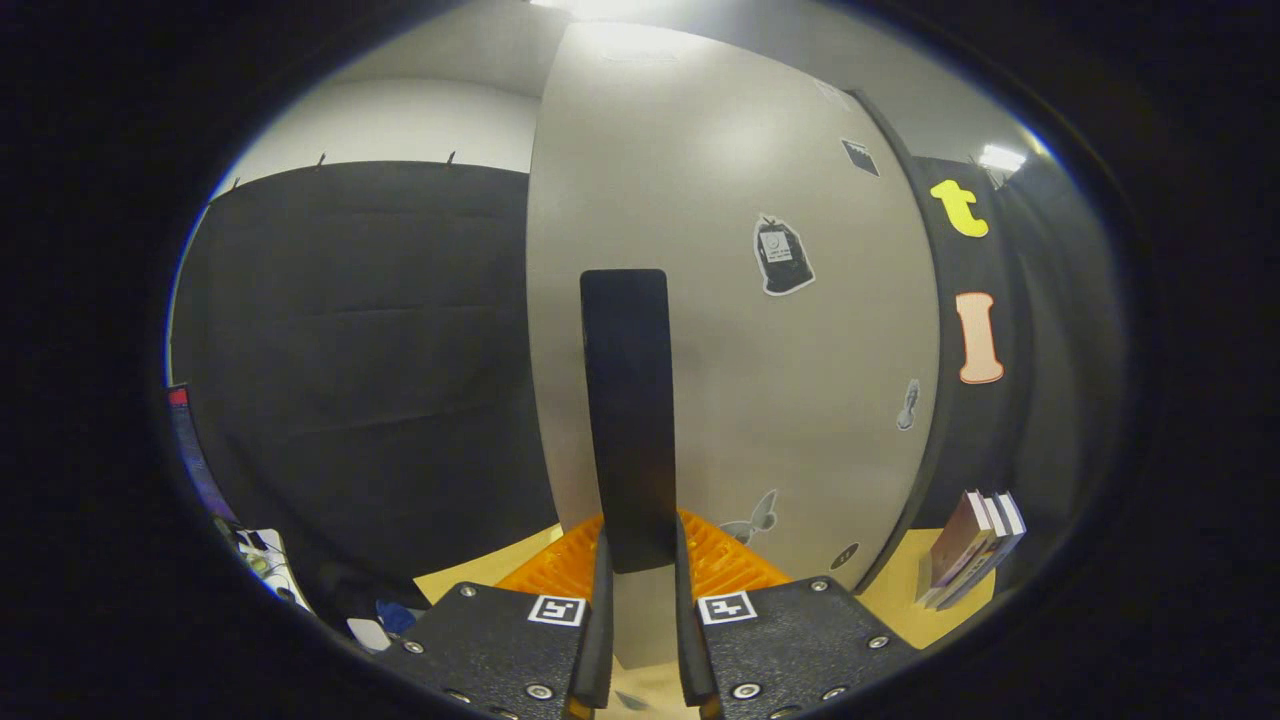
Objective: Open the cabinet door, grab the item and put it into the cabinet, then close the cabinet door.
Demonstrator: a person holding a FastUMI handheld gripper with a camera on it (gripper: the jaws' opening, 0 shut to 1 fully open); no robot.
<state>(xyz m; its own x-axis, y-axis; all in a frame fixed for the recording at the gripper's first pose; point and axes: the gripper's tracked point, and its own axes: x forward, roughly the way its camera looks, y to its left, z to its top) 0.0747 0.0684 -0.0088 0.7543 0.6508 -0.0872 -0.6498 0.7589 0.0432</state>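
Observation:
The grey cabinet door [780,380] stands close ahead, with several small stickers on its face. A tall black handle [628,390] runs upright down the door. My gripper [640,548] is shut on the lower end of this handle, one finger pressing on each side. The door's free edge shows to the left of the handle, against the black cloth wall. I cannot tell how far the door stands from the cabinet. The cabinet's inside is hidden behind the door.
An orange ridged piece [728,565] lies on the wooden tabletop [925,612] just behind my fingers. A few books [972,548] lean together to the right of the door. Cables and small blue and white items [385,620] lie low on the left.

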